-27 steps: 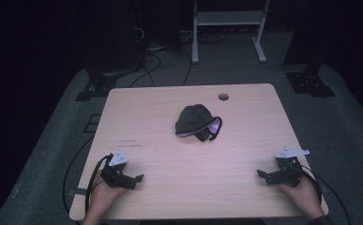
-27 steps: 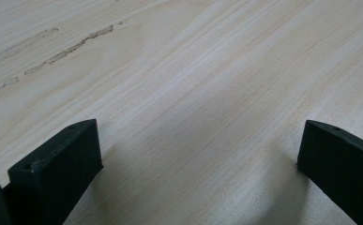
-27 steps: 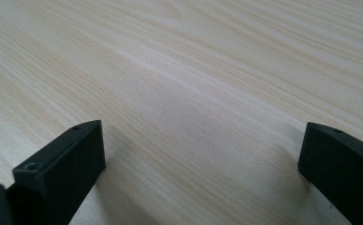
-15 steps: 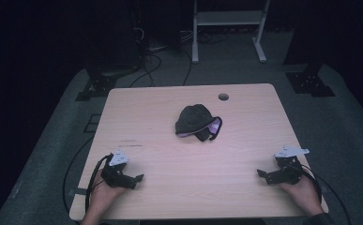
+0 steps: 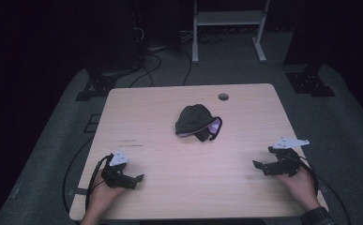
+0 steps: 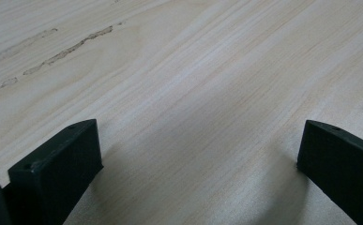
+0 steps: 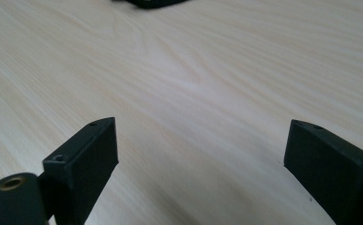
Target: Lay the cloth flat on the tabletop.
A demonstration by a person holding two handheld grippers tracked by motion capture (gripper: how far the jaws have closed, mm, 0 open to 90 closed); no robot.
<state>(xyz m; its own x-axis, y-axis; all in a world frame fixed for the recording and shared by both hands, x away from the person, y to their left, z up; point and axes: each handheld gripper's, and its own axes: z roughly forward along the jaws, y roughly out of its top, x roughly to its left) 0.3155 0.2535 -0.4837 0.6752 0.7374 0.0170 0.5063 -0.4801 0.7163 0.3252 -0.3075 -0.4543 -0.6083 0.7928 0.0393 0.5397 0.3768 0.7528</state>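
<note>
I see a dark cap (image 5: 195,121) lying crumpled at the middle of the bench (image 5: 170,187), toward its far half, with what looks like a pale purple lining showing at its right edge, though the dim view leaves me unsure. It holds nothing I can make out. My left gripper (image 5: 134,178) and right gripper (image 5: 259,165) rest near the bench's near corners, well apart from the cap, both with jaws spread wide over bare wood.

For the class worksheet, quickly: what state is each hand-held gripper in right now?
Left hand-held gripper: open, holding nothing.
Right hand-held gripper: open, holding nothing.
</note>
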